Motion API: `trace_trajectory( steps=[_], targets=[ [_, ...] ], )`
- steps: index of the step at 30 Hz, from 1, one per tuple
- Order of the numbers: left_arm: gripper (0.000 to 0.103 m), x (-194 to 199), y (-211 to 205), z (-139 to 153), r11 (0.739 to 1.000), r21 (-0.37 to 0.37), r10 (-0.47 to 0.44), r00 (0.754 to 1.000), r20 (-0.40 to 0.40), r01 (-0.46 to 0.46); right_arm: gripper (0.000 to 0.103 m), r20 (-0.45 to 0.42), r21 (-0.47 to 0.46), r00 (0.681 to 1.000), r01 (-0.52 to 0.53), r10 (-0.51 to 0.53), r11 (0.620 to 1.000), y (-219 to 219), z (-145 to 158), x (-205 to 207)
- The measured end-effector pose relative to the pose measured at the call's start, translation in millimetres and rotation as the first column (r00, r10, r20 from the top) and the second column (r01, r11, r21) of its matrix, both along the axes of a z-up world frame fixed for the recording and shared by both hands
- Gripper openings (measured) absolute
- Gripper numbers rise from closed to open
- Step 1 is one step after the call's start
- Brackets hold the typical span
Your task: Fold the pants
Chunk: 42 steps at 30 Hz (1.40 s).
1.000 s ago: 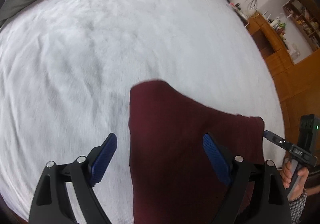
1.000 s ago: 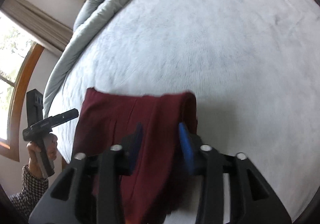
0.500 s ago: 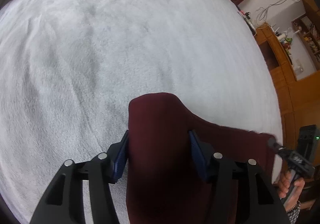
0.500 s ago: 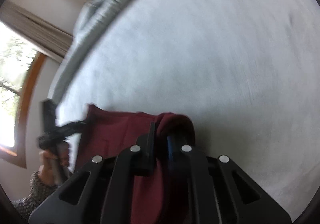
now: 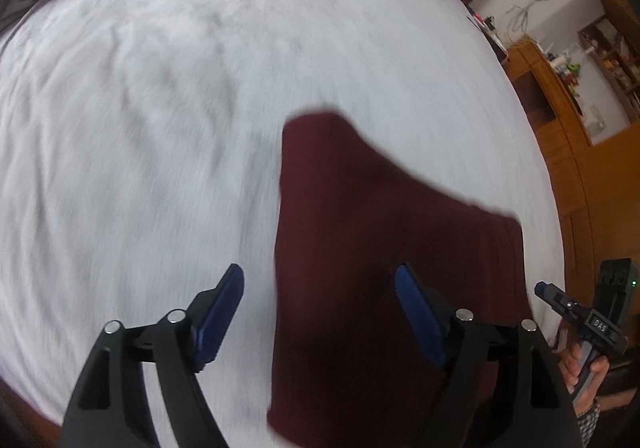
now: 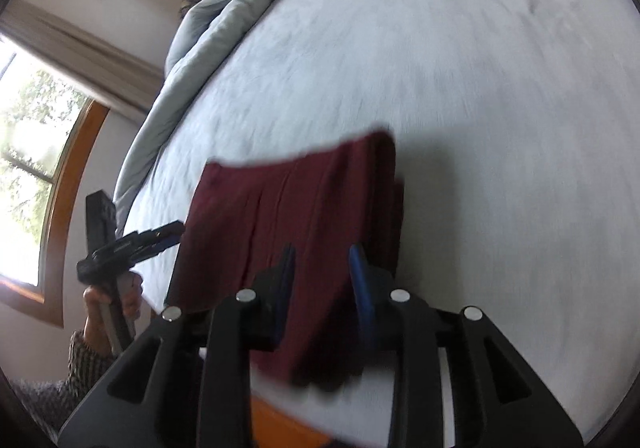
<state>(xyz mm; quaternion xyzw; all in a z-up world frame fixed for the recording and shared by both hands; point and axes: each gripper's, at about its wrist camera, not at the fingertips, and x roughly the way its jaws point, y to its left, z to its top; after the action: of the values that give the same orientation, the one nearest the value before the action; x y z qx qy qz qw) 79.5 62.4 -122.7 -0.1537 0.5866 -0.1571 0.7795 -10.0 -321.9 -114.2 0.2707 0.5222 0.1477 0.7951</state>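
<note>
The dark red pants (image 5: 372, 248) lie folded into a rectangle on the white bed near its front edge; they also show in the right wrist view (image 6: 288, 216). My left gripper (image 5: 320, 312) is open wide, its blue fingers astride the fold's left edge, above the cloth. My right gripper (image 6: 322, 284) is partly open over the fold's right side, with cloth between the fingers but a gap on both sides. The frames are blurred.
The white bed sheet (image 5: 160, 88) spreads far ahead. A grey duvet (image 6: 224, 20) is bunched at the head of the bed. Wooden shelves (image 5: 560, 96) stand to the right, a window (image 6: 28, 152) to the left.
Half a second ago both grippers were shut on the pants' fold. Now both have opened and pulled back, and the pants lie flat on the bed.
</note>
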Motion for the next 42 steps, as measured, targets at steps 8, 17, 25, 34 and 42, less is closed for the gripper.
trace_trajectory(
  steps=[8,17,25,34,42],
  targets=[
    [0.083,-41,4,-17,0.996,-0.085,0.032,0.997,-0.064,-0.037,0.029,-0.035,0.090,0.999,-0.008,0.011,0.996,24,-10,-56],
    [0.082,-35,-21,-15,0.998,-0.057,0.034,0.999,-0.031,-0.036,0.013,0.017,-0.019,0.995,-0.095,0.095,0.995,46,3,-50],
    [0.085,-29,-24,-28,0.995,-0.090,0.026,0.997,-0.080,-0.033,0.011,-0.087,-0.124,0.994,-0.084,0.073,0.989,38,-21,-45],
    [0.084,-12,-28,-28,0.989,-0.151,-0.016,0.992,-0.122,-0.003,0.011,-0.082,-0.091,0.995,-0.058,0.051,0.994,37,-28,-47],
    [0.057,-25,-32,-37,0.976,-0.215,0.009,0.994,-0.106,-0.032,0.013,-0.096,-0.025,0.995,-0.035,0.033,0.999,21,-38,-52]
  ],
)
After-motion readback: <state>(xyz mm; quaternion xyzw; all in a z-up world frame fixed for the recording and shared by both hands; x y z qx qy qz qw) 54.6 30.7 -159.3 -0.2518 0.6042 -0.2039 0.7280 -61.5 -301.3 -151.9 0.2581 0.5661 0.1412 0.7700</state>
